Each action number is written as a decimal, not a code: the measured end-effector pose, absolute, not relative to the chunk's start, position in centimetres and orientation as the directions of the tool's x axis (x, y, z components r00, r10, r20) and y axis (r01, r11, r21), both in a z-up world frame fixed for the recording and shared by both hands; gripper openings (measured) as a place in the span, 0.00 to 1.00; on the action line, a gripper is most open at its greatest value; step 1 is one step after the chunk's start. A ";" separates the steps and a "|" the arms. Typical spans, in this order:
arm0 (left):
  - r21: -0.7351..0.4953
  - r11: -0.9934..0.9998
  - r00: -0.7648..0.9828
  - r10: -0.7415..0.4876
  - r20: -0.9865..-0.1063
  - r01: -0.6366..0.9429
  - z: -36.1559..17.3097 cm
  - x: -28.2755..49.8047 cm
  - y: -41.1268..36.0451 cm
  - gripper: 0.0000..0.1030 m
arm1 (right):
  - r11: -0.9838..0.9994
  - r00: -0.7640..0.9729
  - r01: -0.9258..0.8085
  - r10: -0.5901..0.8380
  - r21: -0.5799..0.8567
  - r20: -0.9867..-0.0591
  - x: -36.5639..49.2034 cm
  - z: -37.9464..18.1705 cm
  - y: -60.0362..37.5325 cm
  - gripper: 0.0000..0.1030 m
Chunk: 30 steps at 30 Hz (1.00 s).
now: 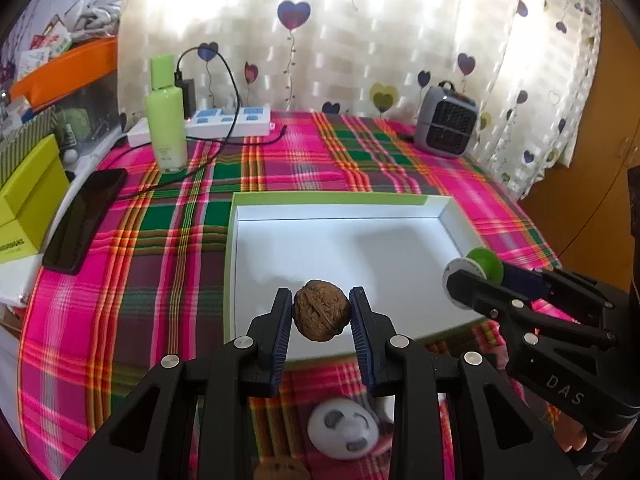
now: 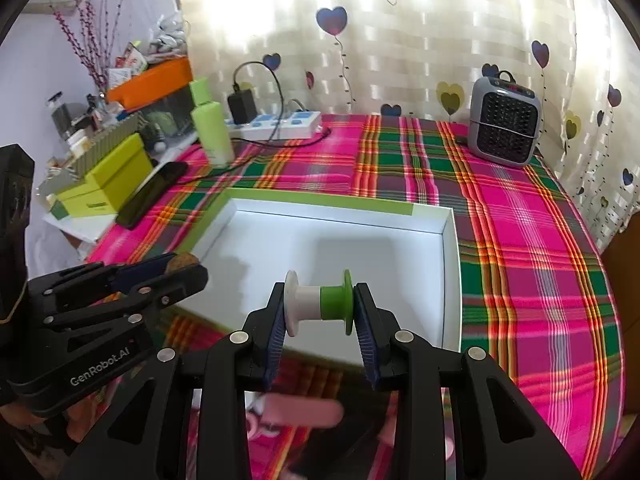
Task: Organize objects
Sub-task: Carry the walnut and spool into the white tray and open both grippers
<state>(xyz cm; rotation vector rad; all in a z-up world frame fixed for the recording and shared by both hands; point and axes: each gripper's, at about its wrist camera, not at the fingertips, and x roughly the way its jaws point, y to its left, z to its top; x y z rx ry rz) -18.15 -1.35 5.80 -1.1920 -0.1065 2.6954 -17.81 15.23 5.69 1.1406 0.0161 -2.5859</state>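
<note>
Held tight in the left gripper (image 1: 320,312) is a walnut (image 1: 320,310), just over the white box (image 1: 340,212) on the desk (image 1: 160,240). A spool (image 2: 319,303) is squeezed by the right gripper (image 2: 320,312) fingers — also above the box. Nothing is seen inside yet — a smiley egg (image 1: 343,428) is left outside.

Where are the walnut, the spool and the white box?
walnut (image 1: 320,310): left wrist view, its shell.
spool (image 2: 319,303): right wrist view, its middle barrel.
white box (image 1: 340,210): left wrist view, its far wall.
</note>
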 end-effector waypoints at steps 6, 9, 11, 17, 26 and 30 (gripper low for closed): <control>-0.150 -0.978 -0.631 0.206 -0.748 -0.142 4.9 -21.0 -1.4 0.27 | -0.954 -0.599 0.276 -0.263 0.114 -0.756 -20.7 4.7 15.1 0.33; -0.153 -0.978 -0.611 0.209 -0.763 -0.142 4.4 -22.4 -1.3 0.27 | -0.955 -0.592 0.280 -0.254 0.101 -0.765 -22.0 4.4 14.8 0.33; -0.161 -0.977 -0.601 0.214 -0.770 -0.141 4.2 -23.3 -1.2 0.27 | -0.955 -0.583 0.281 -0.248 0.095 -0.774 -23.0 4.1 14.8 0.33; -0.134 -0.980 -0.595 0.195 -0.780 -0.145 3.7 -25.4 -0.9 0.27 | -0.957 -0.555 0.281 -0.223 0.072 -0.802 -25.5 3.0 14.2 0.33; -0.121 -0.983 -0.574 0.181 -0.798 -0.141 2.5 -26.8 -0.8 0.27 | -0.957 -0.537 0.289 -0.196 0.040 -0.821 -26.9 2.1 13.7 0.33; -0.119 -0.984 -0.569 0.176 -0.803 -0.136 2.1 -27.3 -0.8 0.27 | -0.958 -0.536 0.284 -0.185 0.030 -0.824 -27.4 1.8 13.7 0.33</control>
